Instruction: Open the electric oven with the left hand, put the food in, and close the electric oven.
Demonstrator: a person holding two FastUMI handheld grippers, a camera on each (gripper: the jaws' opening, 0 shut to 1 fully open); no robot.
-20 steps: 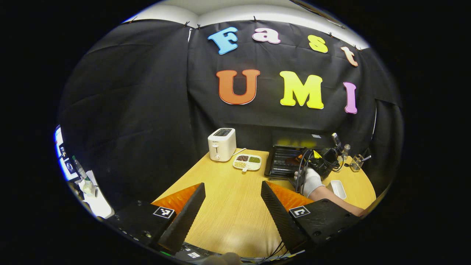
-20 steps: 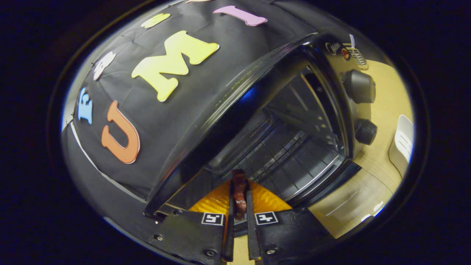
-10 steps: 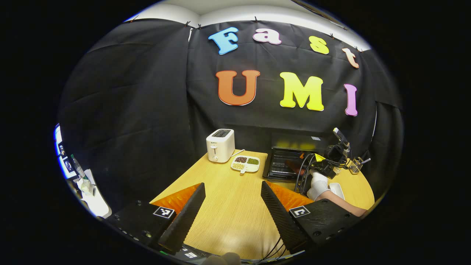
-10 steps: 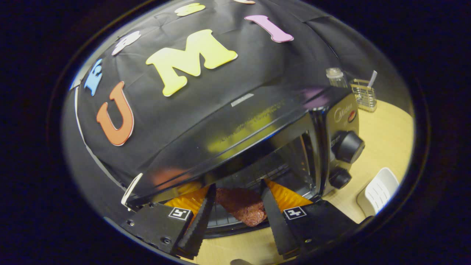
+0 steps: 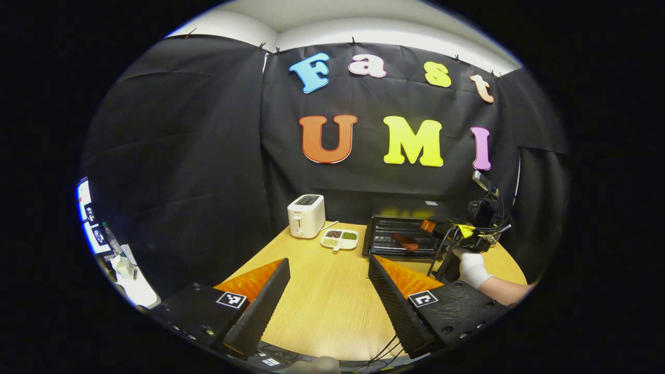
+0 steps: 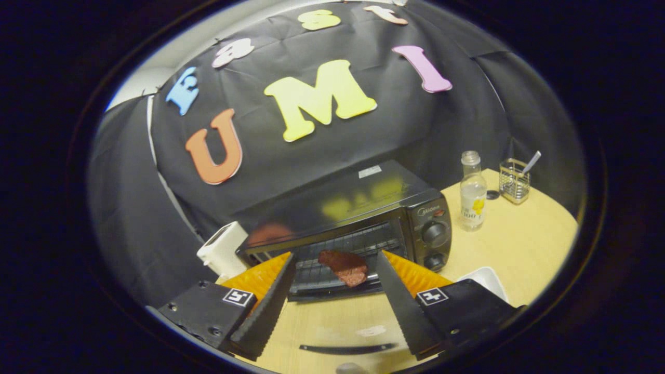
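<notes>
Both the left gripper and right gripper are gaping empty while the meat is lying on the open oven rack near the table's far edge.

Oven at table rear, door down. Food on rack inside. Toaster left of oven, divided dish between. Bottle, wire holder right of oven.

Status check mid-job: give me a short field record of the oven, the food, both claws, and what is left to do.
oven: black electric oven, door down and open
food: reddish-brown slab lying on the oven rack, nothing gripping it
right claw: right claw open, in front of the oven mouth
left claw: left claw open, above the wooden table, holding nothing
remaining: close the door
</notes>
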